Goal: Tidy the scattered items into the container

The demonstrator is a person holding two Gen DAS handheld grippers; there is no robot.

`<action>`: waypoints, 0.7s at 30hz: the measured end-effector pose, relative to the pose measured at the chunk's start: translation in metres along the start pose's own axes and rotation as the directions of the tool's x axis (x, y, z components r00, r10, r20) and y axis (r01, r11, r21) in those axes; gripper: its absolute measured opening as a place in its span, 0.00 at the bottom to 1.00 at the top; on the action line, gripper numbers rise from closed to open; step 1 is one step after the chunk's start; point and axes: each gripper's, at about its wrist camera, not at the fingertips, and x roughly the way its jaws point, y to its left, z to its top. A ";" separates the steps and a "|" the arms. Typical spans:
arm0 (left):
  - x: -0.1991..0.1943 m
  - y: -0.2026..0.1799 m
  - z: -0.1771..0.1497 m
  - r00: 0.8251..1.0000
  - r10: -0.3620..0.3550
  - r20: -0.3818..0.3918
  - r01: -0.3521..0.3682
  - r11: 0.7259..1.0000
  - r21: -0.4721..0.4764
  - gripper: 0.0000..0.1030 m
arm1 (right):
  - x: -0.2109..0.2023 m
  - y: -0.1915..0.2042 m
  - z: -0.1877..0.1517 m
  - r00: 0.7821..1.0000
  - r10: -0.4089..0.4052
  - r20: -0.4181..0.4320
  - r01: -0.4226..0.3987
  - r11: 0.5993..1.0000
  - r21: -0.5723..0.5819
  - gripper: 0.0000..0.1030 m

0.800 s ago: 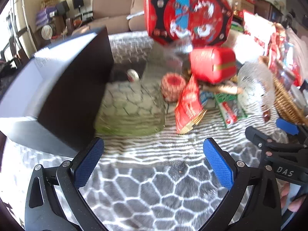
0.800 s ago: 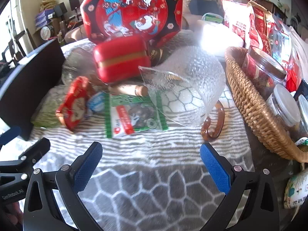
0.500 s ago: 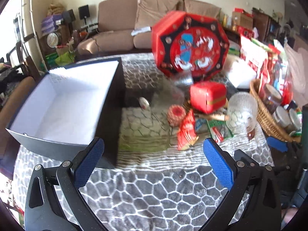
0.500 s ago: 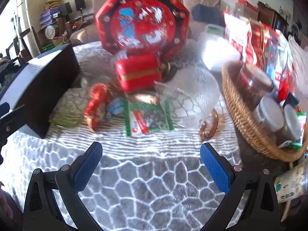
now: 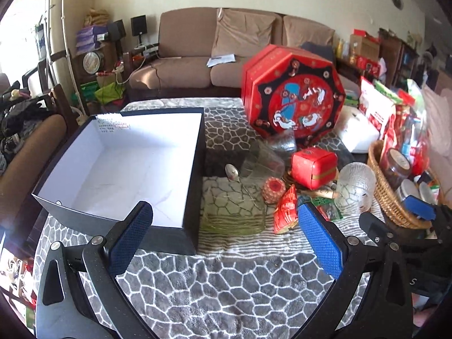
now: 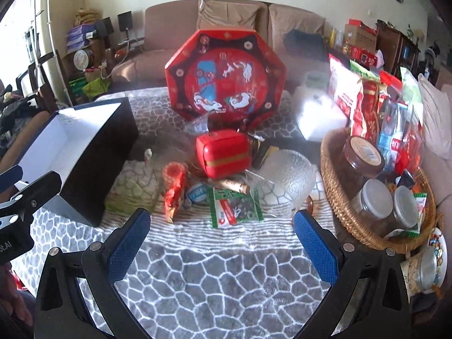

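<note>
Since the earlier frames, both grippers had been drawn up and back from the table, so that the whole box and the clutter beside it were brought into view. The left gripper [image 5: 226, 226] was held with its jaws spread wide and nothing between them; the right gripper [image 6: 223, 226] was likewise released and empty. The open box [image 5: 121, 166], white inside and dark outside, was seen to the left with nothing in it yet. Just beside its right wall a green glass dish [image 5: 231, 209], a spoon [image 5: 232, 171] and a tipped glass [image 5: 264, 162] were crowded together; further right lay a red packet [image 5: 286, 212], a red tin [image 5: 313, 166] and a frosted glass jug [image 6: 291, 180]. The risk was judged to lie chiefly in the glassware: smooth, rounded walls could be squeezed out of the pads and dropped. Neighbours could also be knocked, since the pieces were packed touching one another, and the big octagonal tin [image 6: 224, 77], propped on edge behind them, might be toppled.
</note>
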 end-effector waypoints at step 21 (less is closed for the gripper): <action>-0.008 0.060 0.014 0.999 0.041 0.013 -0.040 0.998 -0.043 1.00 | -0.002 0.043 0.016 1.000 0.010 -0.007 -0.010 0.999 -0.036 1.00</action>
